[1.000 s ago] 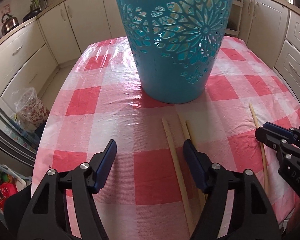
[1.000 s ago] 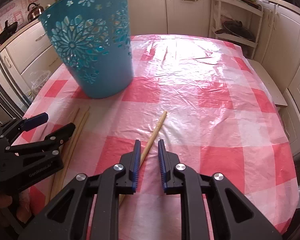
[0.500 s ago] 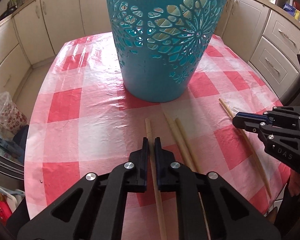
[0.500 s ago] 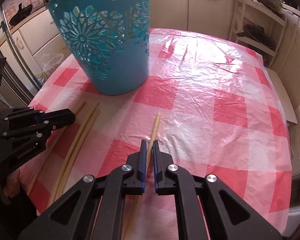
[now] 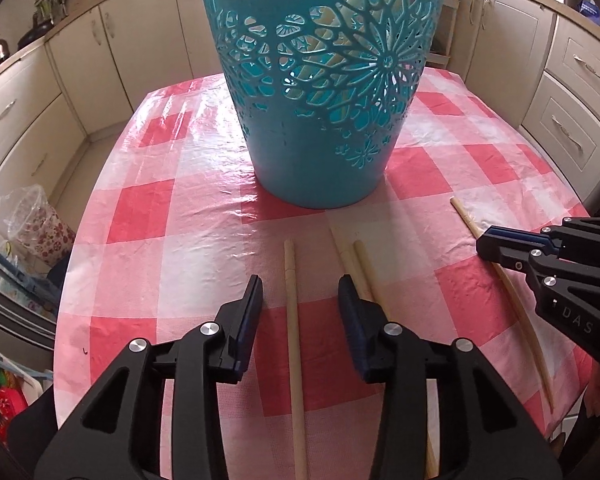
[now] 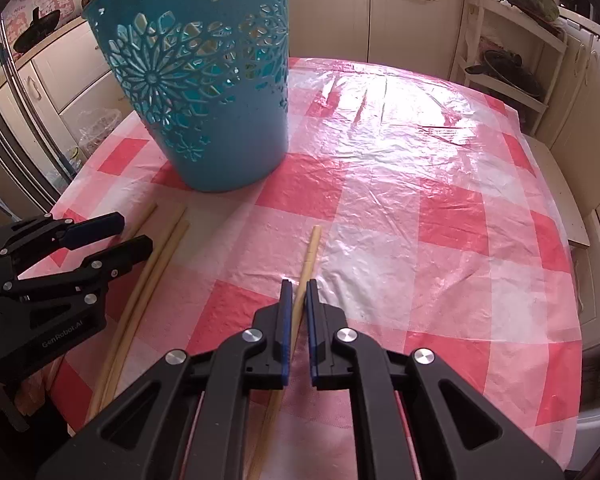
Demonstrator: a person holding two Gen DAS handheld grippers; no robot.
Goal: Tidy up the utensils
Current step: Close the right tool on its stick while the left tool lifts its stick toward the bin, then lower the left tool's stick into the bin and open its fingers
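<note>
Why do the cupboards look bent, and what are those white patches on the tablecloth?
Left wrist view: the fisheye lens bows the cream cupboards and darkens the corners. Right wrist view: the white patches are daylight glare on the glossy plastic over the red-and-white checked tablecloth; the teal perforated plastic basket stays sharp, glowing through its cut-outs.

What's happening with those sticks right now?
Left gripper open, straddling one chopstick. Right gripper shut on another chopstick. Blue basket just ahead, path unobstructed.

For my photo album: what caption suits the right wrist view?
Right gripper closed around a chopstick on the checked table, beside the blue basket.
</note>
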